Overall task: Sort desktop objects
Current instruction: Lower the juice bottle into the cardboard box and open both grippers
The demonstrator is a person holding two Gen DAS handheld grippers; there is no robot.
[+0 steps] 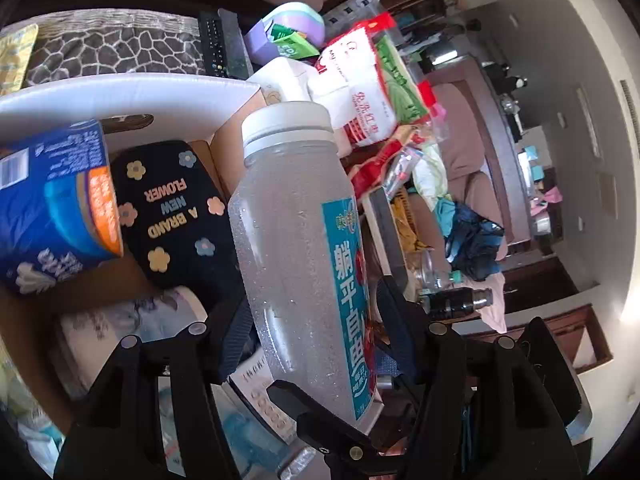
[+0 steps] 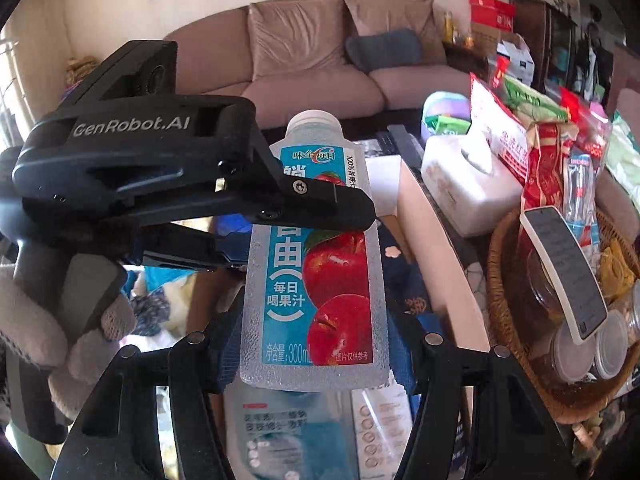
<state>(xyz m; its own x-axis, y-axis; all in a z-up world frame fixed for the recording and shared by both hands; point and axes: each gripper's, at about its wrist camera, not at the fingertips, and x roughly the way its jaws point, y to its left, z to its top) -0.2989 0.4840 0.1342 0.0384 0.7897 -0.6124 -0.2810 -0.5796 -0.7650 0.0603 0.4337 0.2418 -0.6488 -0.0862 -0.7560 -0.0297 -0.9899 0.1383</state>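
Observation:
A clear juice bottle (image 1: 296, 240) with a white cap and a teal apple label hangs in the air, and both grippers hold it. My left gripper (image 1: 316, 324) is shut on its lower body, pads on either side. In the right wrist view the bottle (image 2: 316, 300) stands upright with my right gripper (image 2: 314, 356) shut on its base. The left gripper (image 2: 300, 236) reaches in from the left and clamps the bottle's middle, front and back. Below the bottle lies an open cardboard box (image 1: 120, 92) with a white flap.
The box holds a blue tissue pack (image 1: 52, 208), a black flowered pouch (image 1: 176, 208) and a paper roll. To the right are a white tissue box (image 2: 460, 184), snack bags (image 2: 548, 160) and a wicker basket (image 2: 520, 380) with a remote. A gloved hand (image 2: 40, 320) grips the left handle.

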